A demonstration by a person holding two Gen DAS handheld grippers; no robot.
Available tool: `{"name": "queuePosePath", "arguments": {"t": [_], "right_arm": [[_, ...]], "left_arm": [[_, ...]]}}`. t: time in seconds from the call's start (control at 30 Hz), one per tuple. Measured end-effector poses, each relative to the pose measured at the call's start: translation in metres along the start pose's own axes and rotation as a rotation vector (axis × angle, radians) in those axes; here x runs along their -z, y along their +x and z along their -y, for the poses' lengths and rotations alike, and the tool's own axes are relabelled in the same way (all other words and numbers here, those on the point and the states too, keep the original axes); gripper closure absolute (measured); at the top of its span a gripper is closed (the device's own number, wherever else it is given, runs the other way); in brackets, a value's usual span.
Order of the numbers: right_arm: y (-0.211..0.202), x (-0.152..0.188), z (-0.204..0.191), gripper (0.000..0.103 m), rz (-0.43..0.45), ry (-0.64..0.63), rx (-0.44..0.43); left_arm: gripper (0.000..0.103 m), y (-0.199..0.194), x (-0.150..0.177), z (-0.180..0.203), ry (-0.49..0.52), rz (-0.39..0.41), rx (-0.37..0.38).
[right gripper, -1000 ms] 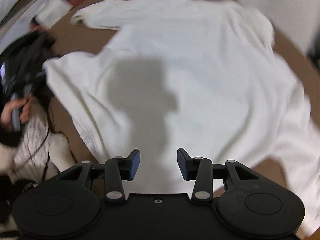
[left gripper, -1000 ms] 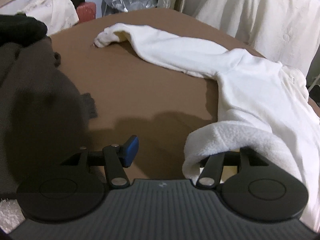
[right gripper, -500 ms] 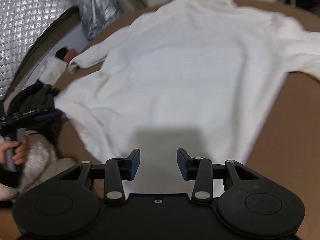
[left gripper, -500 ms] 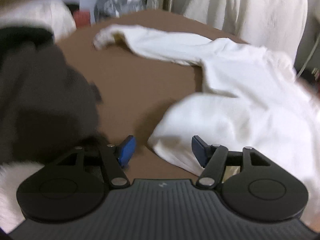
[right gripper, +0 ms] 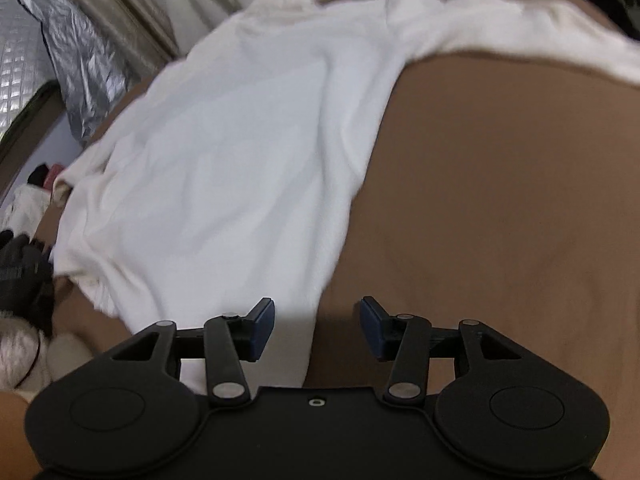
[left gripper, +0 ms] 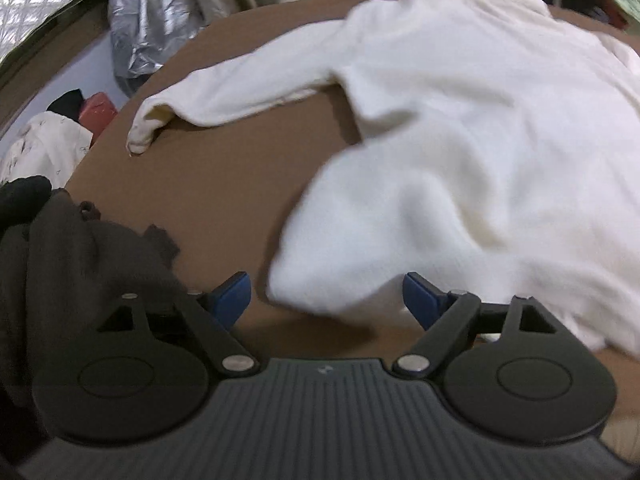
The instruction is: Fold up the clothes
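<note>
A white fleece sweater (left gripper: 480, 128) lies spread on the brown table (left gripper: 240, 184), one sleeve (left gripper: 240, 88) stretched to the far left. It also shows in the right wrist view (right gripper: 240, 168). My left gripper (left gripper: 326, 296) is open and empty, just in front of the sweater's near left corner. My right gripper (right gripper: 317, 326) is open and empty, its jaws on either side of the sweater's near right edge, just short of it.
A dark brown garment (left gripper: 72, 264) is heaped at the table's left edge. Silver foil bags (left gripper: 152, 20) and pale clothes (left gripper: 40, 148) lie beyond the table at left. Bare brown table (right gripper: 500, 200) spreads right of the sweater.
My left gripper has let go of the sweater's hem and pulled back from it. My right gripper has swung to the right edge of the sweater.
</note>
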State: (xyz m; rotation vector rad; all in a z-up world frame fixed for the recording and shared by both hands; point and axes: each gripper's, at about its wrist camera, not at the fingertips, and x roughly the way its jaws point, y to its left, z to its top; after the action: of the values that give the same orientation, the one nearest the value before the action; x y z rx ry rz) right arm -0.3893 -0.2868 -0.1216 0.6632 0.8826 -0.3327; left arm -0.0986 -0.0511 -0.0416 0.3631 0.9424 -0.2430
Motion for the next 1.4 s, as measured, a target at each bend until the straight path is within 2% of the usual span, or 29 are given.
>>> {"name": "queuePosePath", "arguments": {"t": [0.07,0.1,0.13,0.17,0.2,0.23,0.27,0.3,0.37,0.4,0.47,0.53,0.6,0.7,0.73,0.77,0.8,0.83,0.9,1.0,1.07,1.17,1.2,1.23,1.27,1.3,1.33,1.37,1.4], "right_arm": [[0.012,0.005,-0.001,0.05,-0.032,-0.007,-0.049],[0.018,0.009,-0.006,0.064,-0.041,-0.033,-0.104],[0.025,0.01,-0.01,0.091,-0.049,-0.06,-0.156],[0.031,0.01,-0.013,0.093,-0.052,-0.071,-0.172],[0.033,0.008,-0.018,0.095,-0.037,-0.087,-0.168],[0.029,0.004,-0.022,0.096,-0.008,-0.115,-0.175],[0.024,0.0,-0.027,0.096,0.027,-0.142,-0.183],[0.011,-0.007,-0.032,0.096,0.088,-0.168,-0.196],[-0.031,-0.02,-0.037,0.096,0.26,-0.204,-0.239],[-0.058,-0.025,-0.038,0.096,0.358,-0.209,-0.274],[-0.098,-0.029,-0.046,0.096,0.475,-0.245,-0.289],[-0.115,-0.02,-0.06,0.096,0.504,-0.331,-0.19],[-0.101,-0.007,-0.061,0.097,0.417,-0.335,-0.1],[-0.054,0.011,-0.048,0.097,0.217,-0.233,0.065],[-0.043,0.016,-0.047,0.097,0.193,-0.226,0.113],[-0.038,0.02,-0.048,0.097,0.198,-0.236,0.141],[-0.034,0.023,-0.049,0.097,0.205,-0.244,0.164],[-0.036,0.023,-0.05,0.097,0.221,-0.243,0.167],[-0.05,0.019,-0.053,0.097,0.268,-0.231,0.154],[-0.072,0.016,-0.05,0.097,0.343,-0.263,0.139],[-0.071,0.016,-0.048,0.095,0.352,-0.307,0.14],[-0.034,0.016,-0.042,0.093,0.23,-0.326,0.197],[-0.023,0.016,-0.04,0.091,0.195,-0.322,0.208],[-0.017,0.014,-0.036,0.09,0.18,-0.286,0.192],[-0.013,0.013,-0.032,0.09,0.171,-0.251,0.175],[-0.013,0.009,-0.03,0.09,0.177,-0.22,0.155],[-0.015,0.006,-0.027,0.09,0.184,-0.194,0.137],[-0.017,0.0,-0.027,0.09,0.194,-0.193,0.129],[-0.021,-0.006,-0.028,0.09,0.211,-0.211,0.134]], "left_arm": [[0.015,0.017,-0.012,-0.002,0.015,-0.005,0.021],[0.011,0.028,-0.018,-0.002,0.039,-0.019,0.039],[0.012,0.042,-0.022,0.0,0.077,-0.048,0.056],[0.017,0.051,-0.025,0.003,0.103,-0.072,0.069],[0.048,0.054,-0.025,0.005,0.113,-0.082,0.091],[0.088,0.057,-0.025,0.007,0.123,-0.091,0.114],[0.096,0.059,-0.026,0.009,0.132,-0.101,0.137],[0.096,0.053,-0.025,0.011,0.15,-0.078,0.126],[0.096,0.017,-0.023,0.014,0.208,0.058,0.012],[0.096,0.001,-0.021,0.011,0.204,0.104,-0.017],[0.096,-0.025,-0.014,-0.005,0.107,0.135,-0.002],[0.096,-0.043,-0.005,-0.02,0.015,0.145,0.02],[0.096,-0.02,0.009,-0.019,0.012,0.035,0.006],[0.096,0.018,0.025,-0.008,0.058,-0.138,-0.064],[0.094,0.017,0.024,-0.003,0.09,-0.137,-0.101],[0.093,0.01,0.022,0.0,0.104,-0.107,-0.107],[0.083,0.001,0.02,0.001,0.109,-0.069,-0.095],[0.067,-0.007,0.02,0.004,0.125,-0.039,-0.078],[0.052,-0.021,0.024,0.012,0.19,0.005,-0.027],[0.051,-0.04,0.032,0.027,0.297,0.06,0.045],[0.051,-0.043,0.05,0.054,0.405,0.053,0.031],[0.049,-0.035,0.06,0.083,0.529,0.057,-0.08],[0.043,-0.032,0.06,0.09,0.556,0.056,-0.105],[0.036,-0.026,0.056,0.094,0.574,0.04,-0.098],[0.036,-0.02,0.051,0.097,0.598,0.011,-0.08],[0.042,-0.014,0.047,0.099,0.623,-0.013,-0.059],[0.068,-0.011,0.044,0.1,0.649,-0.026,-0.028],[0.085,-0.011,0.041,0.102,0.67,-0.032,0.011],[0.092,-0.011,0.036,0.103,0.677,-0.039,0.035]]}}
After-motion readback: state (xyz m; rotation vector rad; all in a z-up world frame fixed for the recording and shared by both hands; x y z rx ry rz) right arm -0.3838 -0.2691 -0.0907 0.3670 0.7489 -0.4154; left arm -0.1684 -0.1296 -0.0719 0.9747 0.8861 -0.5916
